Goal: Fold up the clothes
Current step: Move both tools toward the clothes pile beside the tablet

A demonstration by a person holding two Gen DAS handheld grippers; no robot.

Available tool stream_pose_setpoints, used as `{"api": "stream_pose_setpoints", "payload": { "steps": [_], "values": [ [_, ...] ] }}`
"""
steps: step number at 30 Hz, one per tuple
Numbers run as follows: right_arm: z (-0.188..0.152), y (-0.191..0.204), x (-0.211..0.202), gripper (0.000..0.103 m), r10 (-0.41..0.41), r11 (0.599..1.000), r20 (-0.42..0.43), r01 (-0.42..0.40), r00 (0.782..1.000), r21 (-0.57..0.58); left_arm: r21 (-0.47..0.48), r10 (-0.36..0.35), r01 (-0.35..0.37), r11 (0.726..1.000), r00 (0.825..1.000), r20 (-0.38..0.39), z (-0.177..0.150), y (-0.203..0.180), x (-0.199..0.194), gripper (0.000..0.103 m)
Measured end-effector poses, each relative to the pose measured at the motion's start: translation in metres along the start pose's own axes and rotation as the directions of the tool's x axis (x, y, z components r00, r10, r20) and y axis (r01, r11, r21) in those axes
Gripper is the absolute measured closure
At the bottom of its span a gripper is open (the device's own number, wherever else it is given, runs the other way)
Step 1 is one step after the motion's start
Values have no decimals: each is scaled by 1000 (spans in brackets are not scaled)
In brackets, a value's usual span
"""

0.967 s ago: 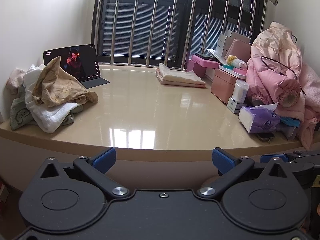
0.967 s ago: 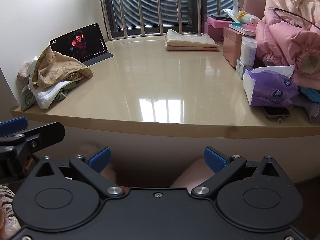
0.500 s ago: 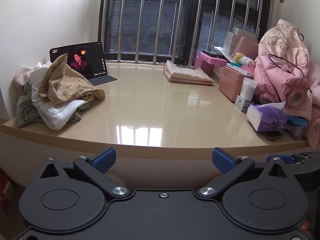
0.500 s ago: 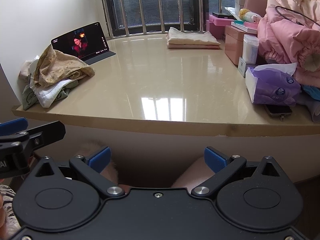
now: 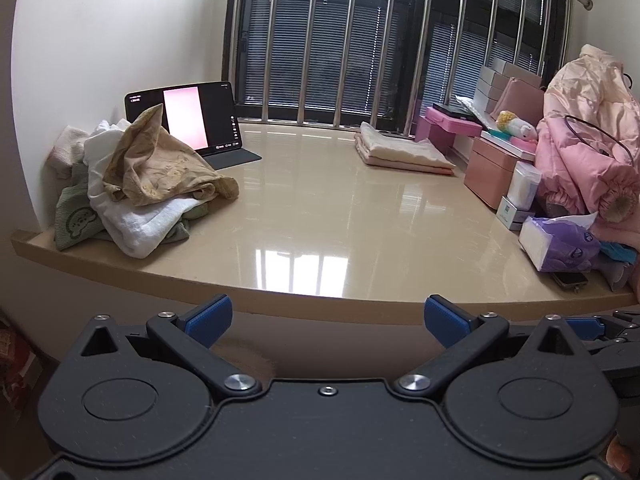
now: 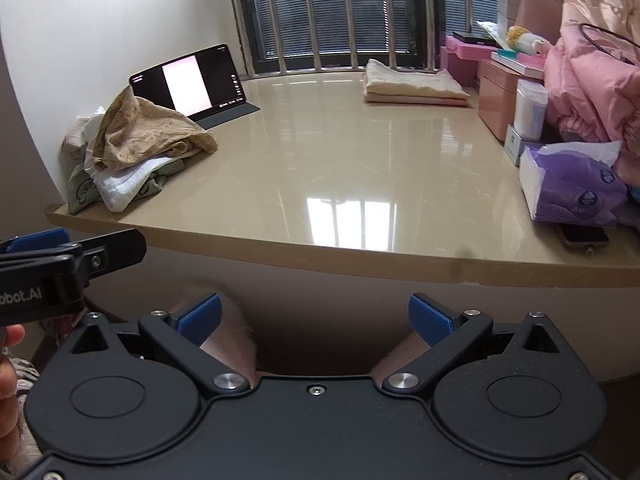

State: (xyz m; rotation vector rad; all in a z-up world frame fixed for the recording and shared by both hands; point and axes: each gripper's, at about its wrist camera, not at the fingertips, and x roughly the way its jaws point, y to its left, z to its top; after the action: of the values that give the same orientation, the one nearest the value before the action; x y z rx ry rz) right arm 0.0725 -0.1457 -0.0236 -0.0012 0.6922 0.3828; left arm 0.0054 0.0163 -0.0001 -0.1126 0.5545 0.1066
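Note:
A heap of unfolded clothes [image 5: 136, 184] lies at the left end of the beige counter [image 5: 328, 216], with a tan garment [image 5: 160, 168] on top of white and green ones; it also shows in the right wrist view [image 6: 136, 152]. A folded cream and pink stack [image 5: 400, 152] lies at the back near the window, also in the right wrist view [image 6: 416, 88]. My left gripper [image 5: 327, 316] is open and empty, in front of and below the counter's front edge. My right gripper [image 6: 315, 316] is open and empty, likewise off the counter.
An open tablet [image 5: 188, 120] stands behind the heap. Pink boxes [image 5: 492, 168], a tissue pack [image 5: 560, 244], a phone [image 5: 570, 280] and a pink quilted jacket [image 5: 592, 152] crowd the right end. Window bars [image 5: 352, 40] close the back. The left gripper's side [image 6: 60, 264] shows in the right view.
Both grippers have drawn back and a little left, so the counter sits farther off in view. The tablet screen now shows a plain pale picture. The clothes have not moved.

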Motion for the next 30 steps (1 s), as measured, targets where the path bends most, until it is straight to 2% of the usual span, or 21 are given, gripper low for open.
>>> {"api": "stream_pose_setpoints", "payload": {
  "steps": [12,21,30],
  "values": [
    [27,19,18,2,46,996,41,-42,998,-79,-22,99,-98,995,994,44,16,26,8,0],
    [46,36,40,2,89,986,80,-77,993,-150,-93,136,-133,987,990,25,26,56,26,0],
    [49,59,67,2,211,959,135,-177,968,-223,-135,161,-160,978,987,-2,25,82,45,0]
  ]
}}
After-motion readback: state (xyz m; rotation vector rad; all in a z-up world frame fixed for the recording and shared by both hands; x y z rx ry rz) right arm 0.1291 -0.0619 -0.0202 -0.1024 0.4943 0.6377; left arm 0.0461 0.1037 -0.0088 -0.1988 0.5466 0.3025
